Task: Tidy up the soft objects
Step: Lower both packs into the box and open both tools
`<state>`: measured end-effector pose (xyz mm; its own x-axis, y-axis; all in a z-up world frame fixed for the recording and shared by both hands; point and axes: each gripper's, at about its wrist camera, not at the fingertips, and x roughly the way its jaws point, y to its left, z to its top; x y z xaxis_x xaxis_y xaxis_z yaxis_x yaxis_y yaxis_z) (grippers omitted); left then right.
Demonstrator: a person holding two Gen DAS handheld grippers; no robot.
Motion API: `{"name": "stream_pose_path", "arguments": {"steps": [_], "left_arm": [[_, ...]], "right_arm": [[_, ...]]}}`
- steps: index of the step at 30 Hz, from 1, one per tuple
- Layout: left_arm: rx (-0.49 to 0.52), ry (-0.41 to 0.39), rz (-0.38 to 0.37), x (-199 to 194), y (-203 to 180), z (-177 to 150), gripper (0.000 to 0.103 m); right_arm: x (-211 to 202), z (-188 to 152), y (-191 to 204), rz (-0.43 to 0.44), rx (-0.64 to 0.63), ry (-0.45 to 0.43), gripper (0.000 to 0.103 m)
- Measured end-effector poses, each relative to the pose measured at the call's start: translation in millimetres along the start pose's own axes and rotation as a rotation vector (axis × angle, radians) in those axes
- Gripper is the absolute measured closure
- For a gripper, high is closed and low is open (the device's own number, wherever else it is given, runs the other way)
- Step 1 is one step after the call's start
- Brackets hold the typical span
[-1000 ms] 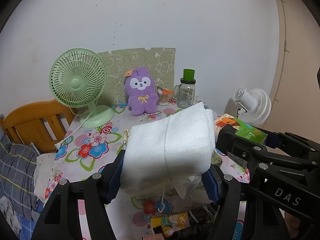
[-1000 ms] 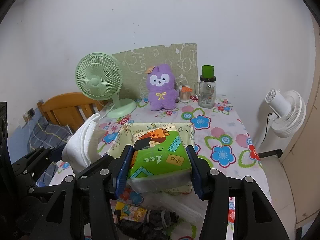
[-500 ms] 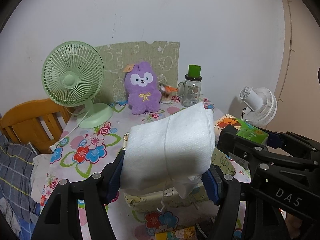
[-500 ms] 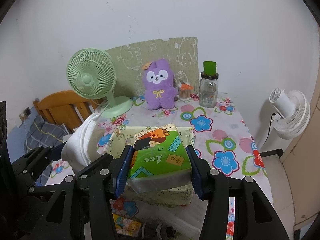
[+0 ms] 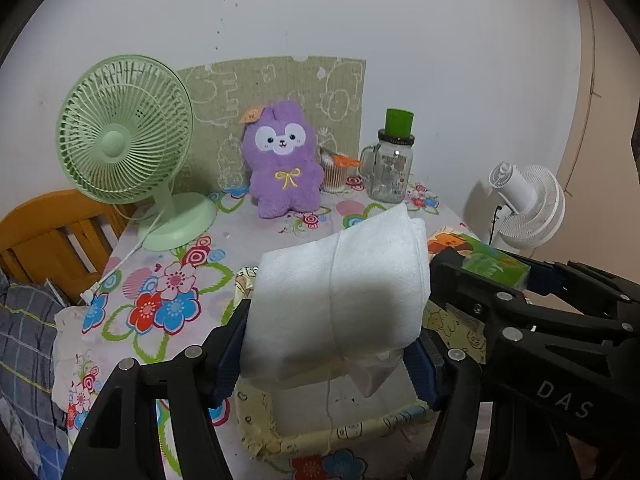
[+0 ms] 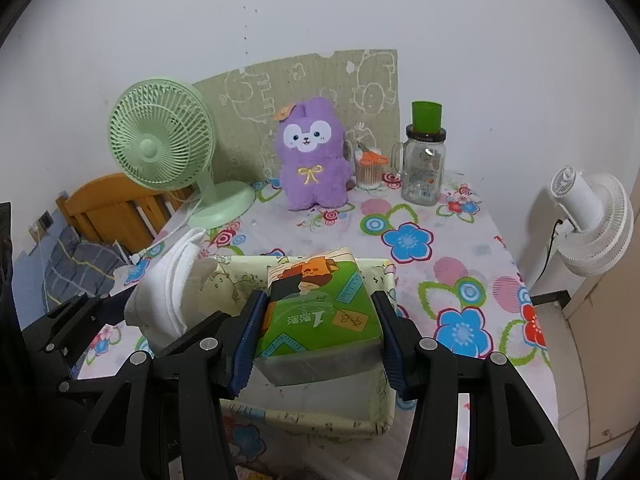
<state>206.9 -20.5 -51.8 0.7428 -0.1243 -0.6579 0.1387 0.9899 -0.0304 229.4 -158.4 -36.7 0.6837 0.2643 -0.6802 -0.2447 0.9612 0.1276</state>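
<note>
Over the fabric bin (image 6: 372,420), claws (image 5: 332,344) (image 6: 318,344) clamping tissue packs (image 5: 336,292) (image 6: 320,312).

"DAS" on the right gripper (image 5: 490,276); "1" on the green tissue pack (image 6: 320,312).

My two grippers (image 5: 332,344) (image 6: 318,340) are black plastic with silver screws, blue finger pads (image 6: 249,344), and white "DAS" lettering.

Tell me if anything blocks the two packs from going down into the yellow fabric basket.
Nothing visible does. The white tissue pack and green tissue pack hang above the fabric basket, whose visible inside looks bare.
</note>
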Motion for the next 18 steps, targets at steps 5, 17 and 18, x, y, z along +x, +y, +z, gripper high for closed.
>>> {"name": "stream_pose_path", "arguments": {"steps": [5,17,18], "left_arm": [[0.0,0.032,0.004,17.3,0.0,1.5,0.03],[-0.03,0.088,-0.003,42.0,7.3,0.8,0.013],[-0.031,0.093,-0.002,43.2,7.7,0.7,0.013]], "right_arm": [[16.1,4.9,-4.2,0.007,0.015,0.018,0.047],[53.2,5.4,-16.2,0.009,0.08,0.095,0.046],[55.7,4.9,-15.4,-0.001,0.071,0.104,0.045]]}}
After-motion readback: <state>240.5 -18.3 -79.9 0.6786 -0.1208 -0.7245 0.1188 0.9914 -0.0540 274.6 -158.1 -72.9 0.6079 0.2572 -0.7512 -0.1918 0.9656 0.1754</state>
